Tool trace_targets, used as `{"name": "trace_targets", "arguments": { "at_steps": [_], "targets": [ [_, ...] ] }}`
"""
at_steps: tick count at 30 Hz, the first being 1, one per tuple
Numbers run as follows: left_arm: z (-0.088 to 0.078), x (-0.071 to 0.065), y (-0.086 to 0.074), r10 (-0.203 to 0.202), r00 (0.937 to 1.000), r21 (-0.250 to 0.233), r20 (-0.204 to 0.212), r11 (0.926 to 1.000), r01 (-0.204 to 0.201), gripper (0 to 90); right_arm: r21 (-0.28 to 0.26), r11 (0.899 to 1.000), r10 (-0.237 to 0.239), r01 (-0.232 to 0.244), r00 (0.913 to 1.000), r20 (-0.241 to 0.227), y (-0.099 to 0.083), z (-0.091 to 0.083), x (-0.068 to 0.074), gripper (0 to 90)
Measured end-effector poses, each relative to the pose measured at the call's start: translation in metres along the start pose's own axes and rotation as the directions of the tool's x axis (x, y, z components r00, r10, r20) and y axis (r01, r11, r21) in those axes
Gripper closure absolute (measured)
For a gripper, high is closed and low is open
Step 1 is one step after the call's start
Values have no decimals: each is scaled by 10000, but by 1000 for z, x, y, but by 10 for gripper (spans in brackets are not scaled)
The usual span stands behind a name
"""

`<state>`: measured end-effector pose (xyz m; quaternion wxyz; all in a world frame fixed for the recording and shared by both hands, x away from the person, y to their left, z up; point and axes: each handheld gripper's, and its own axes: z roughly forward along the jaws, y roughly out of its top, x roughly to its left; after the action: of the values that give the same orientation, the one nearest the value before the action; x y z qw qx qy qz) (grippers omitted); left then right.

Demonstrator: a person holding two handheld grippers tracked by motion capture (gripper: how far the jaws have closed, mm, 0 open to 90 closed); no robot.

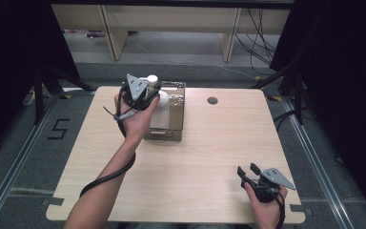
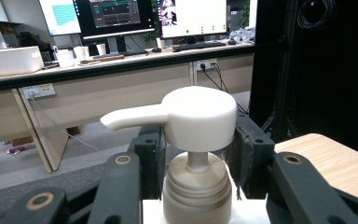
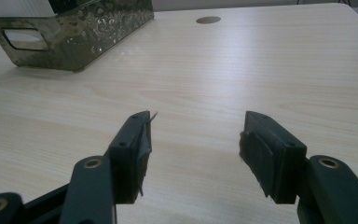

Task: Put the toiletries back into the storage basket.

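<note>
Table (image 1: pixel 209 152) of pale wood takes up the middle of the high view, with a small round dark hole (image 1: pixel 212 100) near its upper edge. In the upper middle of that frame, on the tabletop, sits a translucent brownish bin (image 1: pixel 176 114) with a cut-out handle; the right gripper view shows it at upper left. A white pump bottle (image 1: pixel 158 107) stands upright in the bin, its spout (image 2: pixel 130 116) pointing to the left in the left gripper view. The left gripper (image 1: pixel 145 93) is at the bottle's top, its jaws set on either side of the neck below the pump head (image 2: pixel 198 116), pads (image 2: pixel 154 158) close against the ribbed collar (image 2: pixel 196 191); whether they truly press it I cannot tell. The right gripper (image 1: pixel 248 171) rests low at the lower right of the high view, jaws spread wide over bare wood, holding nothing.
</note>
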<state>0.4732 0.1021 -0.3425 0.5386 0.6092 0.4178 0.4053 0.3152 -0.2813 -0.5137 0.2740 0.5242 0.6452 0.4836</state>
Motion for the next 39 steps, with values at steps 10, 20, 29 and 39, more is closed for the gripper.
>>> {"name": "trace_targets", "arguments": {
  "at_steps": [10, 20, 29, 39],
  "targets": [
    [0, 0, -4, -4, 10000, 87, -35, 10000, 4, 594, -79, 9999, -153, 152, 9999, -62, 0, 1, -1, 432],
    [0, 0, -11, 47, 10000, 285, -71, 9996, -45, 594, -46, 9998, -195, 195, 9998, -67, 0, 0, -1, 432],
    [1, -1, -19, -4, 9999, 445, -116, 9990, 9, 594, -58, 9999, -86, 85, 9999, -64, 0, 1, 0, 432],
    [1, -1, -26, -37, 9998, 567, -171, 9984, 47, 593, 0, 9999, -129, 129, 9999, -81, 0, 0, -1, 432]
  ]
}}
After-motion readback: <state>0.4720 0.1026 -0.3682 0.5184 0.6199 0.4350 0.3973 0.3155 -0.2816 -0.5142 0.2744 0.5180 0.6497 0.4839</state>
